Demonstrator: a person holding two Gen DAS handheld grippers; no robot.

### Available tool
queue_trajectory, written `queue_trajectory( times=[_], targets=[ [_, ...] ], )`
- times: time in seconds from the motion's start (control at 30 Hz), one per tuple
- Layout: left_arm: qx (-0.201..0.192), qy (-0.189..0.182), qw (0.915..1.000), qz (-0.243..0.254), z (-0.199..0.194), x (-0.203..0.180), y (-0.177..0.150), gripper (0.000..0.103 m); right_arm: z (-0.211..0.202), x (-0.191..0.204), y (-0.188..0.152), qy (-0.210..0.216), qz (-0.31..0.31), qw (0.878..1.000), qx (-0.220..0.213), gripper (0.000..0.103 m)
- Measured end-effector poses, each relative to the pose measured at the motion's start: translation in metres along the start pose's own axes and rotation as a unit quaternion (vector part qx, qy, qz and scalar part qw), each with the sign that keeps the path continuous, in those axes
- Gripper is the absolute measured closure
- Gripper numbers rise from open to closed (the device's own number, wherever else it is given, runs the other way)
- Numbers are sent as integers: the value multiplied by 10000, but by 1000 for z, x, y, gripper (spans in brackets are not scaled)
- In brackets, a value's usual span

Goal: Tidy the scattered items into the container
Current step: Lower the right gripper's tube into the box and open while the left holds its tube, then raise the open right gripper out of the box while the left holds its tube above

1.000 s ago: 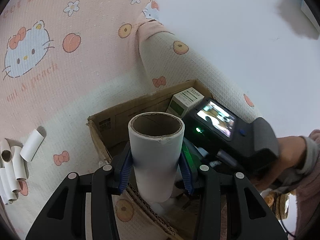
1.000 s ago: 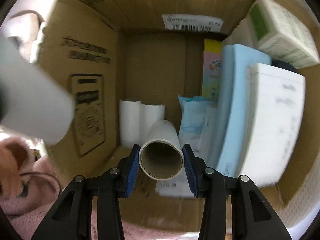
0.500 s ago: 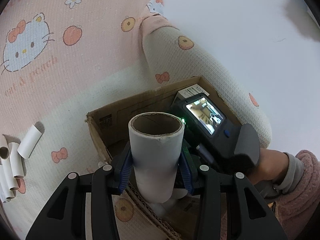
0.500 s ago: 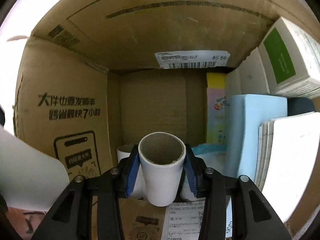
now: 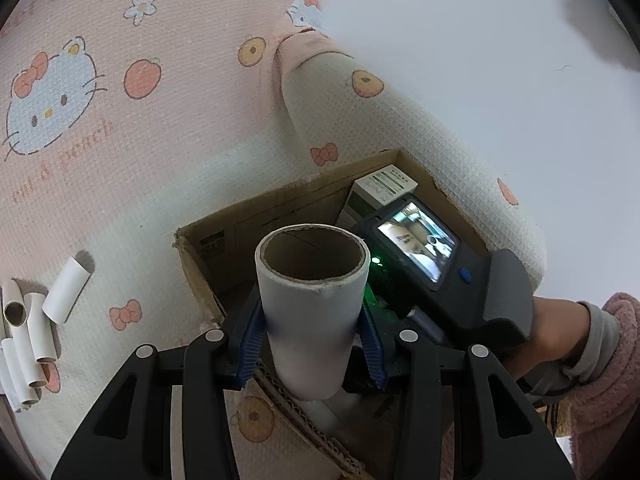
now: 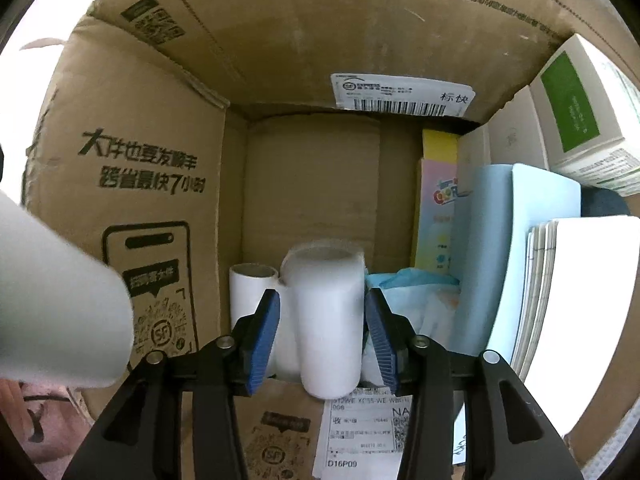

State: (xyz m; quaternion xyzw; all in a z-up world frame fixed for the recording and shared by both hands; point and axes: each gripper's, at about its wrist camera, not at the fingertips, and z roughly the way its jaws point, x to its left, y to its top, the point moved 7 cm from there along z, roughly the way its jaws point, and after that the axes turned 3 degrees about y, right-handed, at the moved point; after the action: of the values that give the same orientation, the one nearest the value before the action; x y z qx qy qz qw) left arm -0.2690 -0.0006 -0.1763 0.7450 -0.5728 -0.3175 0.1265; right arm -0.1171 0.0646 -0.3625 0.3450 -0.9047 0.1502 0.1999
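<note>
Left wrist view, tube upright — open end up, tool-held

Bedcover: pale pink and cream waffle weave, printed with white cat faces wearing red bows, orange peaches, small white flowers, red bows, brownish lettering.

Held tube: white outside, brown cardboard inside.

Loose tubes on cover: white, brown-cored.

Cardboard box: brown, black printed characters and QR marks, white barcode label.

Tube between pads: white, blurred.

Gripper pads: blue, ribbed; frames black.

Small carton: white with green panel.

Inside box: light blue folder, yellow-and-pink booklet, white notebook.

Sleeve: fuzzy pink, grey cuff.
</note>
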Motion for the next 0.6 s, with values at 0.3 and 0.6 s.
queue_trajectory(
  times=[0.3, 0.6],
  targets=[
    [-106, -71, 9999, -38, -9, 1, -2, 56, 10, -7, -30, -97, 143, 9994, 286, 90],
    [-162, -30, 9998, -63, -14, 5, -3, 56, 20, -12, -51, 398, 548, 9955, 658, 95]
  ],
)
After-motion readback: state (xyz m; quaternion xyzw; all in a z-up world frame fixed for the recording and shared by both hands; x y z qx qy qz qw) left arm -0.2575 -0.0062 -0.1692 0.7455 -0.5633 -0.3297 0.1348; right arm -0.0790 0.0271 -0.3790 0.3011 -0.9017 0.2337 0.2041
